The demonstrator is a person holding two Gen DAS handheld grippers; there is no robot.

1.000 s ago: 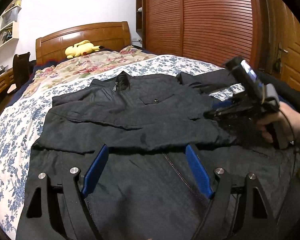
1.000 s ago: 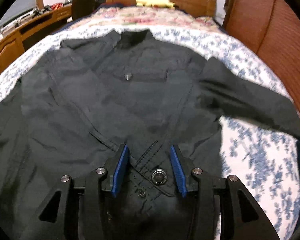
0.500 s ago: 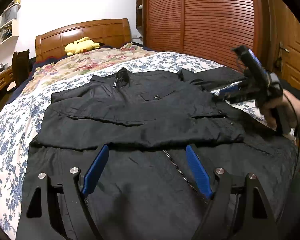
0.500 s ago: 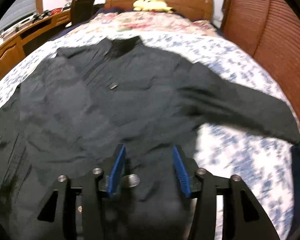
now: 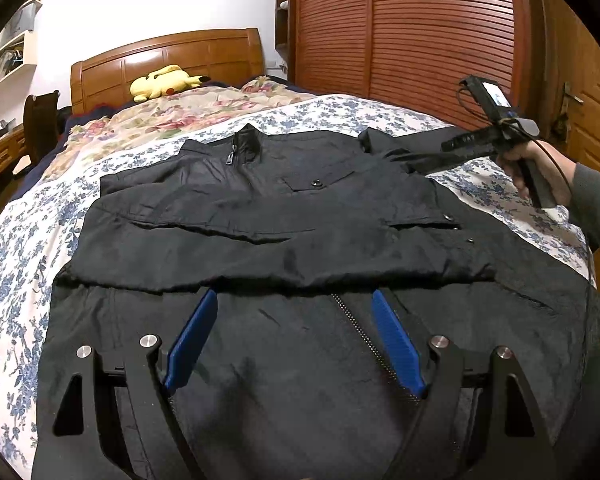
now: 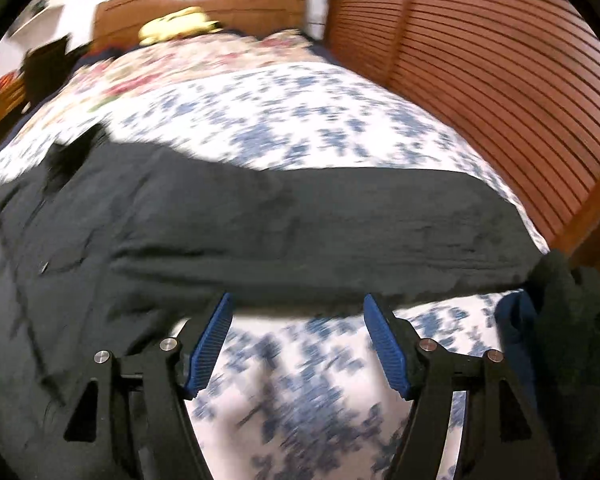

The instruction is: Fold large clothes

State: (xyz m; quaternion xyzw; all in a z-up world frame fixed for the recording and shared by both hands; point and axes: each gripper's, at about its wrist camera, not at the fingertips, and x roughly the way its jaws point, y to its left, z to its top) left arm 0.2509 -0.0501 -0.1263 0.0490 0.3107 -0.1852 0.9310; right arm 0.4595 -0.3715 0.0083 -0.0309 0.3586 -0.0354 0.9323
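Since the earlier frames, the right gripper (image 6: 296, 344) has swung off the jacket's lower front toward the outstretched sleeve (image 6: 340, 236), and its fingers have spread wider; the left gripper (image 5: 292, 336) has barely shifted. From left to right: floral bedding (image 5: 16, 248) lies bare at the bed's left edge. Next comes the black jacket (image 5: 260, 216), laid flat with its collar toward the headboard (image 5: 168, 60), and one sleeve already folded across the chest, its lower edge running as a ridge just beyond the left gripper's blue pads (image 5: 192, 340). The left gripper hangs over the zipper (image 5: 356, 328) at the jacket's lower front, fingers wide apart and gripping nothing, probably waiting while the other side is handled. Further right, the remaining sleeve extends sideways off the body onto the sheet. The right gripper, seen blurred in its own view, points at this sleeve's near edge, fingers well apart and empty, its tips just short of the cloth. Judged from this layout, the second sleeve is the next part to be folded inward, so the right gripper is placed to pinch that edge.
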